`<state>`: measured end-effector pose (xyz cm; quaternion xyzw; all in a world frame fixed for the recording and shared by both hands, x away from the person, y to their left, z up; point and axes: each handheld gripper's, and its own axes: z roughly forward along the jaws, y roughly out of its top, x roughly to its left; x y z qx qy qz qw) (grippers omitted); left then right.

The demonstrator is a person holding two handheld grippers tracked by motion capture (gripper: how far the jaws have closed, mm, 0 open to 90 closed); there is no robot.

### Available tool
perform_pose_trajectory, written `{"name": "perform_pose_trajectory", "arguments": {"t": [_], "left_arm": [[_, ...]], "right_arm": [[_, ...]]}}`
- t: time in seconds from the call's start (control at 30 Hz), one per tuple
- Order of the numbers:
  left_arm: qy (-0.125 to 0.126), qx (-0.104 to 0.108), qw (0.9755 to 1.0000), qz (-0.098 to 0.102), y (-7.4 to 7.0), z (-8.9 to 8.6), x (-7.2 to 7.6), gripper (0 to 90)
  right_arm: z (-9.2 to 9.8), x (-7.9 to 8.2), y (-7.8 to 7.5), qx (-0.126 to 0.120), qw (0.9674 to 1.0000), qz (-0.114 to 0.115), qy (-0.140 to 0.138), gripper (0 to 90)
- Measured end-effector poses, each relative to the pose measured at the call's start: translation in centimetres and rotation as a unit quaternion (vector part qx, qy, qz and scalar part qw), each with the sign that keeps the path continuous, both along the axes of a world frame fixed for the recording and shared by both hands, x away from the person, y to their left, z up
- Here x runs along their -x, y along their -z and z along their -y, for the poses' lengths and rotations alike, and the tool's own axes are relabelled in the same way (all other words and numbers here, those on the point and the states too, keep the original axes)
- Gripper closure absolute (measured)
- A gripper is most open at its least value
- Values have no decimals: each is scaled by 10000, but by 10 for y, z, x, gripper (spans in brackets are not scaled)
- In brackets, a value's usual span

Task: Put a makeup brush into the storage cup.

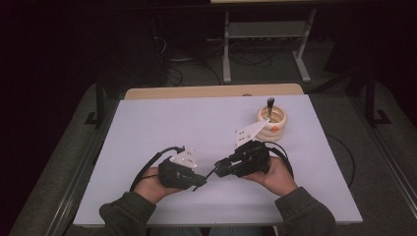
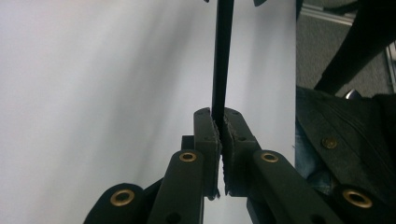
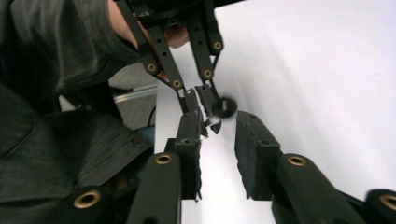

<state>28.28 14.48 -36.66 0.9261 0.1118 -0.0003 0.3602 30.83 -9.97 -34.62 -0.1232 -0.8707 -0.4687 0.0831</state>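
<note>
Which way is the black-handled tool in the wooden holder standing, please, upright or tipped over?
Upright: the tool's handle rises from the holder's centre in the high view.

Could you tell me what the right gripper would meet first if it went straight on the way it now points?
Most likely the thin black rod clamped in the left gripper; the right gripper points at its end with open jaws, though depth is unclear.

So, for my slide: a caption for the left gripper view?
Left gripper clamped on a thin black rod above the white table.
</note>
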Motion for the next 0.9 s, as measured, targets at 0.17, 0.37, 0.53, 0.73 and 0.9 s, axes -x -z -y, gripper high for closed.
{"name": "perform_pose_trajectory", "arguments": {"t": [0.17, 0.37, 0.53, 0.73, 0.9], "left_arm": [[-79, 67, 9999, -30, -1, 0, -3, 859], [-118, 150, 9998, -44, -2, 2, -6, 859], [-90, 75, 9999, -34, -1, 2, -6, 841], [-147, 26, 9999, 36, 0, -2, -3, 749], [-313, 89, 9995, 43, 2, -10, -2, 713]], "right_arm": [[1, -2, 3, -202, 9997, 14, 112, 713], [-4, -6, 6, -280, 9996, 4, 81, 831], [-4, -8, 7, -259, 9996, -88, 46, 846], [5, -11, 4, -75, 9997, -126, 218, 846], [16, -17, 1, 95, 9988, -126, 466, 846]]}}
